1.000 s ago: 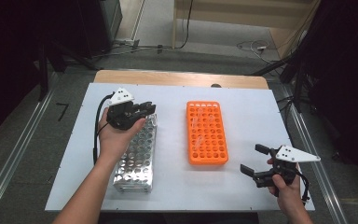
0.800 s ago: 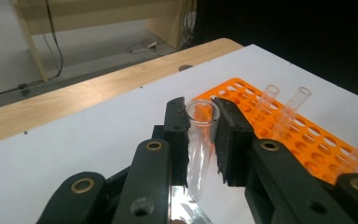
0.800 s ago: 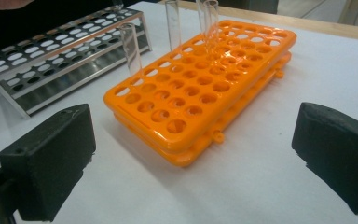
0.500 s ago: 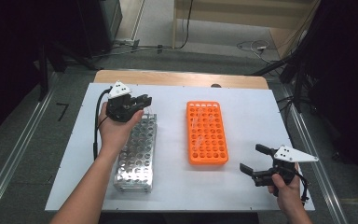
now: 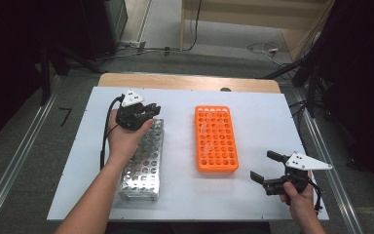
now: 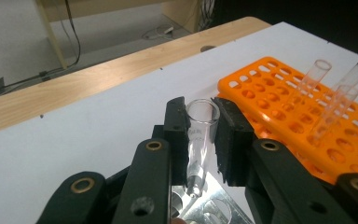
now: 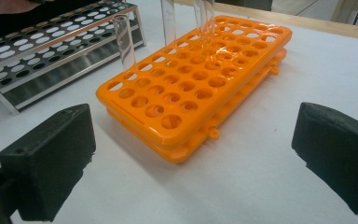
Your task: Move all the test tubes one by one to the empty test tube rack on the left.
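Glass test tube (image 6: 199, 135) stood upright, clamped between the pads of the left gripper (image 5: 137, 113) above the far end of the metal rack (image 5: 143, 161). The right gripper (image 5: 272, 170) rested with jaws wide apart, nothing between them, near the orange rack (image 5: 216, 139).

The white table (image 5: 185, 195) is evenly and brightly lit from above, while its surroundings are left dark. Soft shadows are cast. Near jaws are blurred in both gripper views.
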Available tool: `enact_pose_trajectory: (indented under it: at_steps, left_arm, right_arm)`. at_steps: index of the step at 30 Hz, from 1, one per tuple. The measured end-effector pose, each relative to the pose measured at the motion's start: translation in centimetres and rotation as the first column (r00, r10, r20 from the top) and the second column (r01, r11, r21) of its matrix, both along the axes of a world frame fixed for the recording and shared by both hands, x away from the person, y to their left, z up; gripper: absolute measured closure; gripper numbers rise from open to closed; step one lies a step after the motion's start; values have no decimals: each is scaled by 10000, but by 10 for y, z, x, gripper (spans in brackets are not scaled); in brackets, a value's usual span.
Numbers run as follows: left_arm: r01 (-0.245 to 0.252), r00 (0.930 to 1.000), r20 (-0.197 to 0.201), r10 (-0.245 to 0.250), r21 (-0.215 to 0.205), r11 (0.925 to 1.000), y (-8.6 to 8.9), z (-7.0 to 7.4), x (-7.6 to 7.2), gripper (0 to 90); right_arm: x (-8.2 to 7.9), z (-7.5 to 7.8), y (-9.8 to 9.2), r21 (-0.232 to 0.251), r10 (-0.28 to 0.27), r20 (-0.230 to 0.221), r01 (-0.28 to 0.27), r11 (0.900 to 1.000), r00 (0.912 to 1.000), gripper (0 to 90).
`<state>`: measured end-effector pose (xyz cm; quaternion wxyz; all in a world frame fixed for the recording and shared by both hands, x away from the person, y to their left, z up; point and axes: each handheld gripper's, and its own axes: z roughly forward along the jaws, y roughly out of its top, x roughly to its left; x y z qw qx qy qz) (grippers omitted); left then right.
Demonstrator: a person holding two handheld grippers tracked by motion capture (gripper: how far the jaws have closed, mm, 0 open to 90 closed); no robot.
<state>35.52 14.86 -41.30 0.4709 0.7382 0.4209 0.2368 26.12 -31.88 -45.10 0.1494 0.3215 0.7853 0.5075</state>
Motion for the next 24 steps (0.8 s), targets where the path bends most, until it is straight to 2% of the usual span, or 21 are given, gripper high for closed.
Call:
enact_pose_trajectory:
  at_steps: [11,24]
  left_arm:
    - [-18,9997,-261,21,128,9999,-4,-10,2,759]
    - [35,9946,-1034,23,554,9985,-7,-16,6,756]
  right_arm:
    - [0,-1,2,-47,42,-6,-42,10000,10000,0]
    - [0,-1,2,-75,68,18,-68,9999,10000,0]
